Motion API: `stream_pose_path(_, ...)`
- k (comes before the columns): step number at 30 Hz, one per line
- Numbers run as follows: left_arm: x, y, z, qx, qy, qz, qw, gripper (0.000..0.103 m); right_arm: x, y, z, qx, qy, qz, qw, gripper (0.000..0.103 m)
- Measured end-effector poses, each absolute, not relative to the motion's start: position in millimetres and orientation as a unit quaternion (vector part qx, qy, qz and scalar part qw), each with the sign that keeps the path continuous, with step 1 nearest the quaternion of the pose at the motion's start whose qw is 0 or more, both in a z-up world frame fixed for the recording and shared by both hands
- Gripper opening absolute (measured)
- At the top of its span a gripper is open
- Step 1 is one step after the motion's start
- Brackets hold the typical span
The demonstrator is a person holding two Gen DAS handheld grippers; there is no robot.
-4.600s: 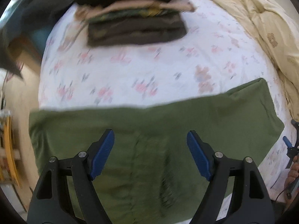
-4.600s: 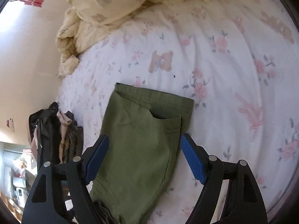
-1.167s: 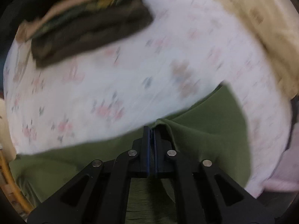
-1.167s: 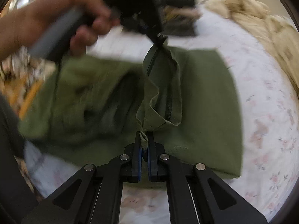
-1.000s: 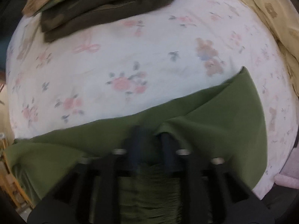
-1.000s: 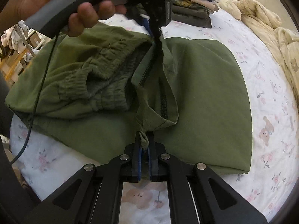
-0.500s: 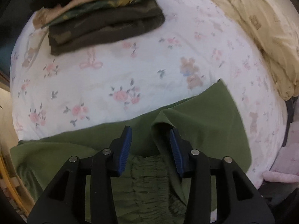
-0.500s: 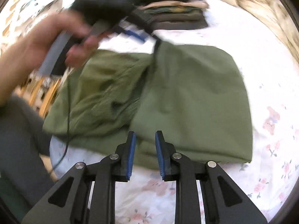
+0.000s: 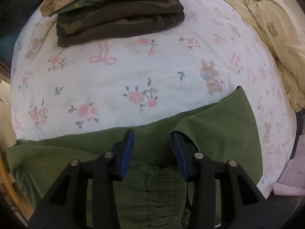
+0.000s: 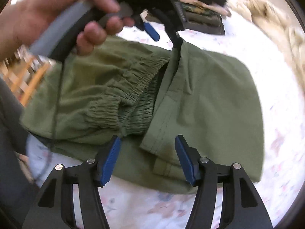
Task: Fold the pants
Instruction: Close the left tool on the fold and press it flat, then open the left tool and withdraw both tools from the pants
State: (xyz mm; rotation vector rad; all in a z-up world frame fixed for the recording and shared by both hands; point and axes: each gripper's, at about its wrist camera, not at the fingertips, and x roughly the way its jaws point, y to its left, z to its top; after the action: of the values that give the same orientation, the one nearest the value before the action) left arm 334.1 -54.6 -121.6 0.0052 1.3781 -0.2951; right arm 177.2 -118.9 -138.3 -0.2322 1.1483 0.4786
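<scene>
Green pants lie folded on the bed, lower centre of both frames. Left tongs open above them; right tongs just opened wider, gripping nothing

A home bedroom: floral bedsheet, cream quilt, stacked folded clothes

Both units: black skeletal frames with triangular cutouts, silver rivets at pivots, ribbed blue pads. Left hand-held gripper has a grey handle and thin dark cable, bare hand on it. Right hand-held gripper matches.
</scene>
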Motion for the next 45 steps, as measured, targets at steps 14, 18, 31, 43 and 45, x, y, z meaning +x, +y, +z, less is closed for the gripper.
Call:
stream_pose_path(14, 321, -63, -98, 0.032, 0.609, -0.185, 0.771, 0.0, 169, -152, -90, -0.126, 0.498, 0.239, 0.824, 0.004)
stream_pose_path(18, 311, -74, -103, 0.099, 0.605, -0.18, 0.77, 0.002, 158, -153, -85, -0.125, 0.506, 0.252, 0.815, 0.004)
stream_pose_path(31, 307, -79, -131, 0.181, 0.598, -0.119, 0.772, 0.005, 156, -109, -157, -0.125, 0.554, 0.224, 0.792, 0.012)
stream_pose_path(43, 321, -58, -83, 0.094, 0.58, -0.136, 0.797, 0.043, 233, -243, -108, 0.076, 0.552, 0.187, 0.809, 0.016)
stream_pose_path(45, 325, -65, -91, 0.054, 0.591, -0.159, 0.789, 0.043, 250, -268, -127, 0.144, 0.573, 0.161, 0.791, 0.016)
